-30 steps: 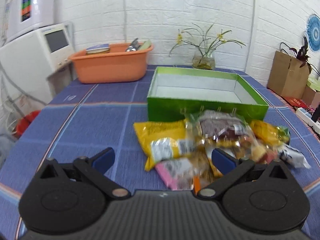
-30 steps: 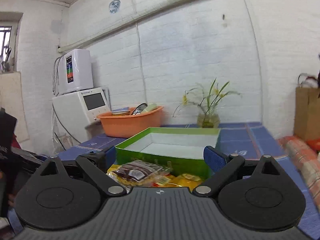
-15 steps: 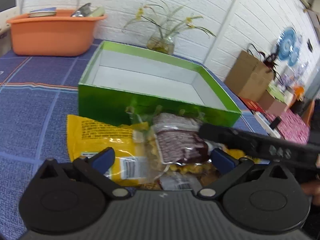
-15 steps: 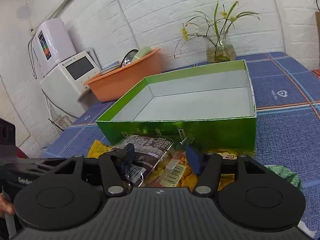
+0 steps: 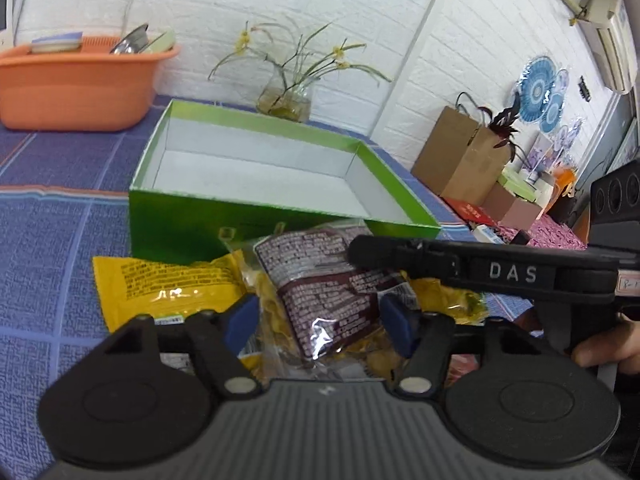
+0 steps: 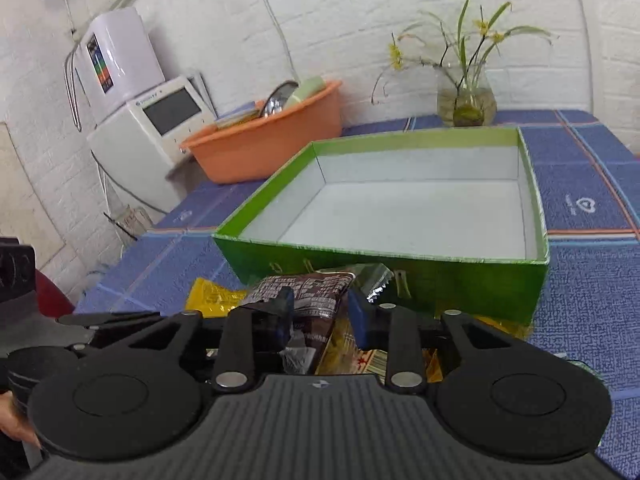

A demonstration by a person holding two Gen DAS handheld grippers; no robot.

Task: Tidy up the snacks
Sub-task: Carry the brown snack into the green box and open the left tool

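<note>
Closing on snack pile before green box (image 6: 460, 292): right gripper (image 6: 320, 316) jaws just narrowed, pinching dark brown packet (image 6: 316, 300); left gripper (image 5: 318, 322) jaws just narrowed around same packet (image 5: 320, 296), pad contact unclear.

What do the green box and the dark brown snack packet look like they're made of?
The green box looks like cardboard: thin straight walls, glossy green printed outside, matte white inside. The dark brown snack packet looks like thin plastic film, glossy: it crinkles, glints along its lower edge and has a clear serrated seal. Foil lining can't be ruled out.
</note>
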